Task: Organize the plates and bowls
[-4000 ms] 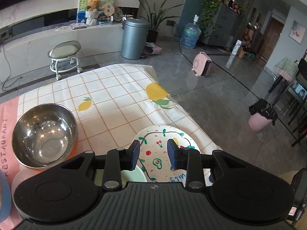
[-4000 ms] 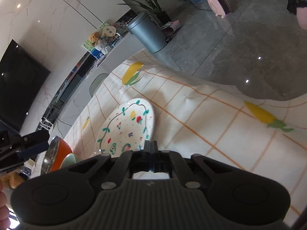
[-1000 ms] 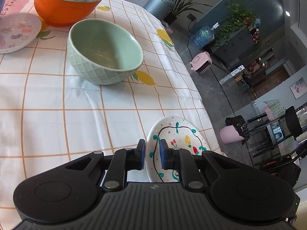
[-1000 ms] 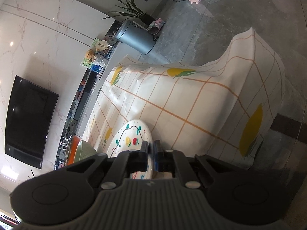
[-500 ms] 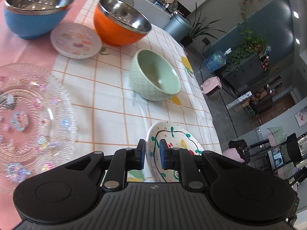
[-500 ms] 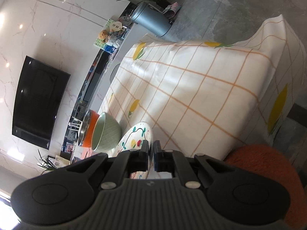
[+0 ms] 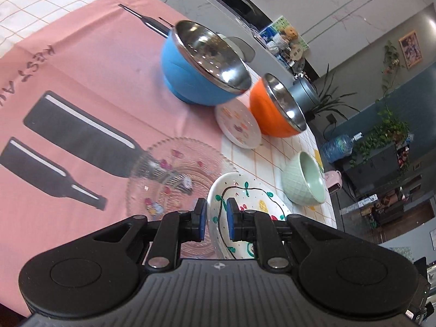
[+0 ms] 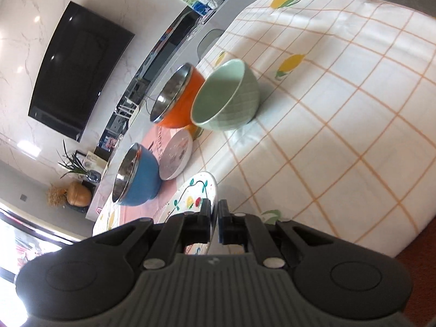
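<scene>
Between our two tools hangs the painted plate (image 7: 246, 204), white with a dark looping line and green, red and yellow marks. We hold it from opposite edges. Our left tool (image 7: 214, 219) has its blue pads on either side of the plate's rim, clamped on it, with the plate's face running away to the right in the left wrist view. Our right tool (image 8: 214, 224) has its jaws nearly together on the thin rim at the other edge, so from that camera we see the plate almost edge-on.

Just beyond and partly beneath the painted plate in the left wrist view lies a clear glass plate (image 7: 174, 171) with small coloured motifs, resting on a pink cloth (image 7: 90, 81) printed with black bottles. We cannot tell whether the two plates touch. Farther off on the table (image 8: 340, 125) stand a blue bowl (image 7: 196, 79) with a steel lining, a small white plate (image 7: 238, 128) just beside it, and an orange bowl (image 7: 275, 111), also steel-lined. A pale green bowl (image 7: 305, 182) with a quilted outside sits apart from these on the checked white cloth with lemon prints.
</scene>
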Action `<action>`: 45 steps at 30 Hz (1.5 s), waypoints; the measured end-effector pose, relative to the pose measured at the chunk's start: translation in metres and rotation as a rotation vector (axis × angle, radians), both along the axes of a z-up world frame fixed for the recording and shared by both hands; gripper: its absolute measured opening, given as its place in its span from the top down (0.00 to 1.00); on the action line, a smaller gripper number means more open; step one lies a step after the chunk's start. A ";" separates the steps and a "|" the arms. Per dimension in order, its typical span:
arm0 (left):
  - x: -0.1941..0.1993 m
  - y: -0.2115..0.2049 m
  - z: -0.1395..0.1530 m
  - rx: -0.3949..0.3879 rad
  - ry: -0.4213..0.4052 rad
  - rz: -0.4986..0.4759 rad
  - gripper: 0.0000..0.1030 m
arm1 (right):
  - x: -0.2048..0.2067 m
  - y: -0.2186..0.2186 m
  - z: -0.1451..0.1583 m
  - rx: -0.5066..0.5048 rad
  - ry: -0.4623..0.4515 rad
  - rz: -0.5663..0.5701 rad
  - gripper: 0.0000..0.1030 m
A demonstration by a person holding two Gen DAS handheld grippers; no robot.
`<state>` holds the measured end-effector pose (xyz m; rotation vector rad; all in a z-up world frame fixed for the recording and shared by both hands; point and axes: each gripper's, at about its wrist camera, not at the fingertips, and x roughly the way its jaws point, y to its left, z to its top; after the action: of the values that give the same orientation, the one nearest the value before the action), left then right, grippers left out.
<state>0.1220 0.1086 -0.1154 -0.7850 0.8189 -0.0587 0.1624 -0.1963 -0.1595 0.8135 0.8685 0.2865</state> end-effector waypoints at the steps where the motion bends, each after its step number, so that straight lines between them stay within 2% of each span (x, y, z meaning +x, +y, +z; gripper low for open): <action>1: -0.001 0.004 -0.001 0.003 0.001 0.014 0.84 | 0.003 0.008 -0.001 -0.007 0.002 0.015 0.97; 7: -0.005 0.025 -0.008 0.001 0.003 0.060 0.84 | 0.021 0.041 -0.004 -0.050 0.010 0.080 0.97; 15: -0.017 0.040 -0.003 0.046 -0.018 0.072 0.84 | 0.028 0.061 -0.005 -0.091 0.016 0.130 0.96; 34: -0.021 0.023 0.005 0.238 -0.015 0.050 0.84 | 0.022 0.089 0.002 -0.286 -0.073 0.194 0.92; 40: -0.021 0.020 -0.001 0.236 0.013 0.065 0.84 | 0.019 0.100 0.004 -0.382 -0.134 0.214 0.92; 45: -0.022 0.015 -0.001 0.268 0.008 0.063 0.84 | 0.019 0.100 0.005 -0.394 -0.148 0.216 0.92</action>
<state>0.1001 0.1238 -0.1159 -0.5570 0.7902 0.1086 0.1812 -0.0967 -0.1547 0.3287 0.8388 0.3466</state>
